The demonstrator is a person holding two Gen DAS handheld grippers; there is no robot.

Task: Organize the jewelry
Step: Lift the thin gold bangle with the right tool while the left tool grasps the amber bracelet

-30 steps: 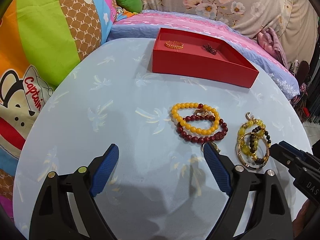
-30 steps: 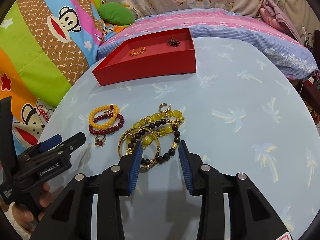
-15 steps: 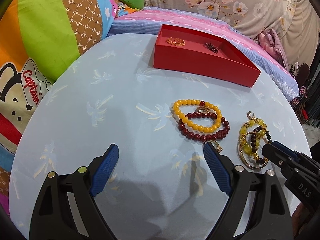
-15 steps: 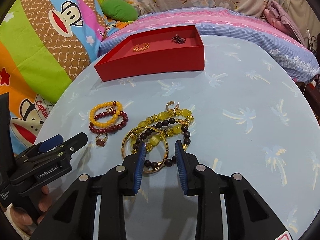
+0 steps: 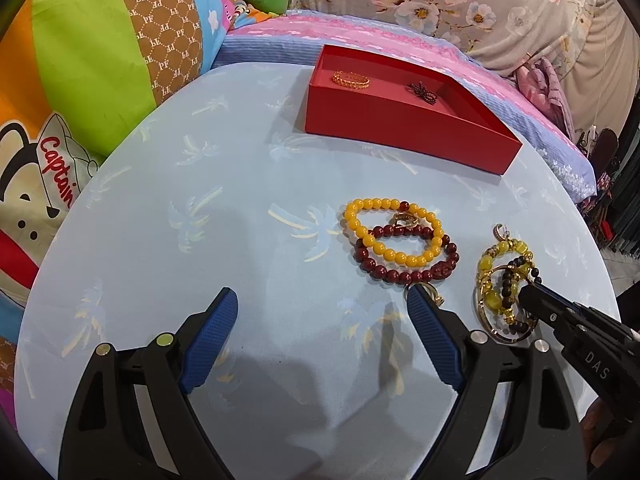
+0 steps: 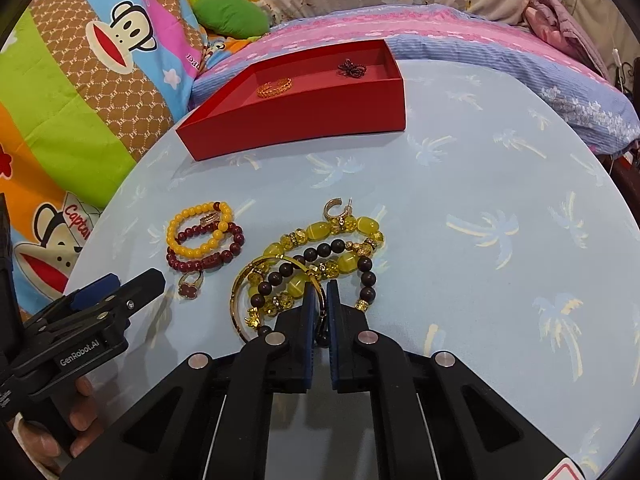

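A red tray (image 5: pixel 404 130) (image 6: pixel 304 118) at the far side of the table holds a gold chain bracelet (image 6: pixel 274 88) and a dark beaded piece (image 6: pixel 351 69). My right gripper (image 6: pixel 321 294) is shut on the gold bangle (image 6: pixel 240 286), which lies tangled with a yellow-green bead bracelet (image 6: pixel 320 232) and a black bead bracelet (image 6: pixel 362 276). My left gripper (image 5: pixel 322 318) is open and empty above the cloth, just short of the yellow bead bracelet (image 5: pixel 394 232) and dark red bead bracelet (image 5: pixel 404 270). A flower ring (image 6: pixel 191 286) lies near them.
The round table has a light blue palm-print cloth (image 6: pixel 480 208). A gold earring (image 6: pixel 335 209) lies beyond the yellow-green beads. Colourful bedding (image 5: pixel 80 80) and a pink-striped bed (image 6: pixel 440 32) surround the table's far edges.
My right gripper's jaws have closed from partly open onto the gold bangle. My left gripper stays open and has shifted only slightly.
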